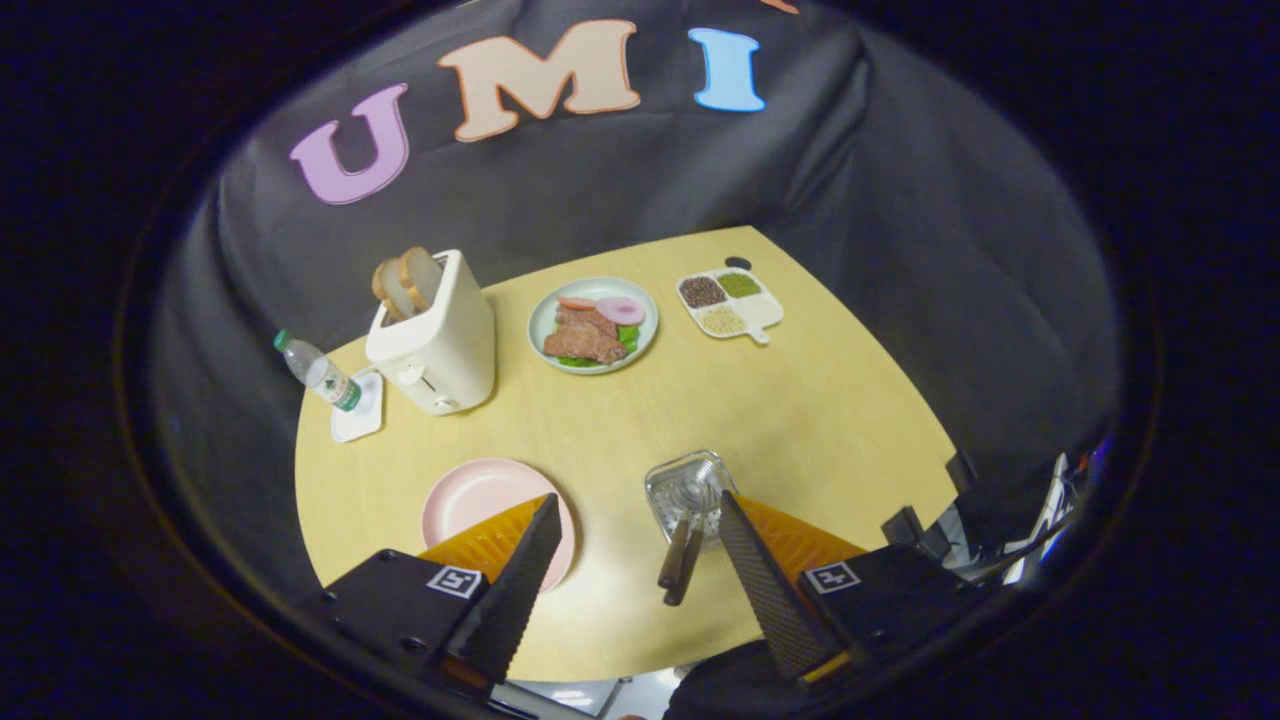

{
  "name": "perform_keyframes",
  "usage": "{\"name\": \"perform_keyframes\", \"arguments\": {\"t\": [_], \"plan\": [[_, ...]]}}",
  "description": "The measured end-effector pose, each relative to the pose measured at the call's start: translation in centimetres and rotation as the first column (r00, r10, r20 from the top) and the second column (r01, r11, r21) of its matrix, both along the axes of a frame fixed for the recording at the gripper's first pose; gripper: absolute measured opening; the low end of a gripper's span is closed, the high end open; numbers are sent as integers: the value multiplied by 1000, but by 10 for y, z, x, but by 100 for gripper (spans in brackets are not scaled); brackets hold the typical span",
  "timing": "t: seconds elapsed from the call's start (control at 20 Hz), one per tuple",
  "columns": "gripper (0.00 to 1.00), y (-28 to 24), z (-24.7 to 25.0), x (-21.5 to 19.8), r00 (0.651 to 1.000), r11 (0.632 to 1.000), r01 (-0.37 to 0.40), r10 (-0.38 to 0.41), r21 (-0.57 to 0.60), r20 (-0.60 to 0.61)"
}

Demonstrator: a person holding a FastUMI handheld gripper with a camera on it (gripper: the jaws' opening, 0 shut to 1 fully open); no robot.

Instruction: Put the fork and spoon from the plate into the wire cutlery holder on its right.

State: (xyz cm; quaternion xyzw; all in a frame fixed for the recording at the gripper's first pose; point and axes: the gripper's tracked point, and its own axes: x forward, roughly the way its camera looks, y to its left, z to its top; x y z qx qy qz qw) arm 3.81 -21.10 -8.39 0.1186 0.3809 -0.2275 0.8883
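Two handles [680,562] leaning out of holder [688,492], between the fingers [635,545] on worktop [800,420]. Fingers spread wide, gripping nothing, held high. Pink plate [470,500] bare, left of holder, partly behind left finger. Toaster [435,340] beyond.

The claw [635,520] hangs high above the worktop [800,400], tilted down toward it. Its two fingers [520,580] are spread wide apart, their tips pointing inward, with nothing gripped or touched between them.
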Motion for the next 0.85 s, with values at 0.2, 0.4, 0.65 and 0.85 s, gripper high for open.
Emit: {"name": "perform_keyframes", "arguments": {"t": [0.2,0.4,0.65,0.85], "plan": [[100,-4,17,18,980,990,-85,103,-111,171],[100,-16,48,37,922,984,-80,133,-158,363],[100,-23,110,39,803,956,-51,212,-290,556],[99,-13,148,25,704,937,-1,249,-350,665]]}}
